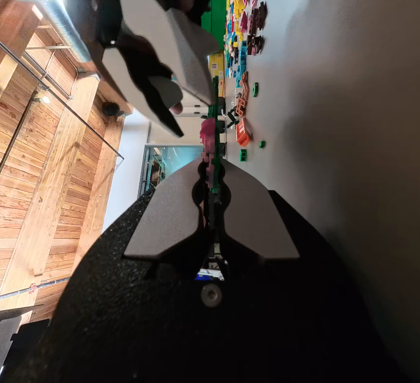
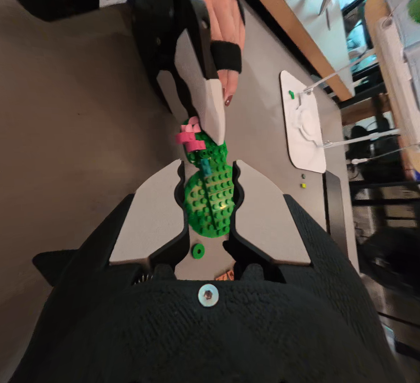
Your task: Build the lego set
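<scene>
Between the two claws, lifted off the grey surface [image 2: 68, 145], hangs the green plate assembly [image 2: 209, 201]: two rounded green plates joined end to end, with a pink flower piece [image 2: 189, 137] and a small teal brick [image 2: 205, 166] on the studded face. The left claw [image 1: 211, 181] is clamped on the plate's edge, seen edge-on in its own view. The right claw [image 2: 208, 163] stands with its fingers apart on either side of the nearer plate; whether the pads actually touch it I cannot tell.

From where I stand, the risk is at the joint. The left claw bites only a thin edge, so a twist or a hard squeeze from the right could pop the two plates apart or tip the assembly out of the grip. The flower sits close to the left claw's finger and looks easy to knock loose.

Counting: two plates, one flower cluster, one teal brick. One green ring piece [image 2: 197, 251] lies on the surface under the right claw. Three small green pieces [image 1: 243, 155] lie separately beside one orange crate-like part [image 1: 242, 136], and beyond them is a many-coloured heap of bricks [image 1: 245, 8] too dense to count.
</scene>
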`<state>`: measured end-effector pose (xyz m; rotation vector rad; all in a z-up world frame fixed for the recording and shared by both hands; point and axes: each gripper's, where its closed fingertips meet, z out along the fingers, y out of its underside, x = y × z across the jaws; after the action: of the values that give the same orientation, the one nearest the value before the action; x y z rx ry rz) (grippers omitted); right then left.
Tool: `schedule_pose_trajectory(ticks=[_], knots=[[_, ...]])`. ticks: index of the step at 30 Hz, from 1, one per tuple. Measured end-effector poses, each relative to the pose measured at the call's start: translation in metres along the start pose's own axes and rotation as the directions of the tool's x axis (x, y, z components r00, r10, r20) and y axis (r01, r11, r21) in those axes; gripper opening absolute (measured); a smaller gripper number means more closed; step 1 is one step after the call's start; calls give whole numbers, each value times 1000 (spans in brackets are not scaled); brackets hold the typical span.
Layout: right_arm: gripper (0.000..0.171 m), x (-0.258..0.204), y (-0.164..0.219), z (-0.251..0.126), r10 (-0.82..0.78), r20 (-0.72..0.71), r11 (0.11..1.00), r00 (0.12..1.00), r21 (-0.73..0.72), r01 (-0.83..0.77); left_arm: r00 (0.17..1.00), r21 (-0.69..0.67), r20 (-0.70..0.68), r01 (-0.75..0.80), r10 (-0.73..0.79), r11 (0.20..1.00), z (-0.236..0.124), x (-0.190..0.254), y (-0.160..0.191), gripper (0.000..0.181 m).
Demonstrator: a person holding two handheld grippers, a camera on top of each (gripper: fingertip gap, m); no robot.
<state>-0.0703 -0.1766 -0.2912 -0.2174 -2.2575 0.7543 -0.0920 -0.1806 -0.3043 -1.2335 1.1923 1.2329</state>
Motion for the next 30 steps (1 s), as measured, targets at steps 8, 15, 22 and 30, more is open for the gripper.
schedule_pose_trajectory(ticks=[8,15,22,30], knots=[[38,-9,7,10,-84,-122,996,989,-17,82,1000,-2,-1,9,-9,1000,0,-1,0,8],[33,-11,10,14,-177,-146,984,973,-57,171,1000,-5,-3,16,-16,1000,0,-1,1,8],[27,-7,7,13,-282,-209,959,936,-89,269,999,-2,-1,47,-47,999,0,-4,1,8],[29,-4,8,11,-327,-231,944,917,-122,306,999,-4,-1,51,-51,999,-1,-4,2,8]])
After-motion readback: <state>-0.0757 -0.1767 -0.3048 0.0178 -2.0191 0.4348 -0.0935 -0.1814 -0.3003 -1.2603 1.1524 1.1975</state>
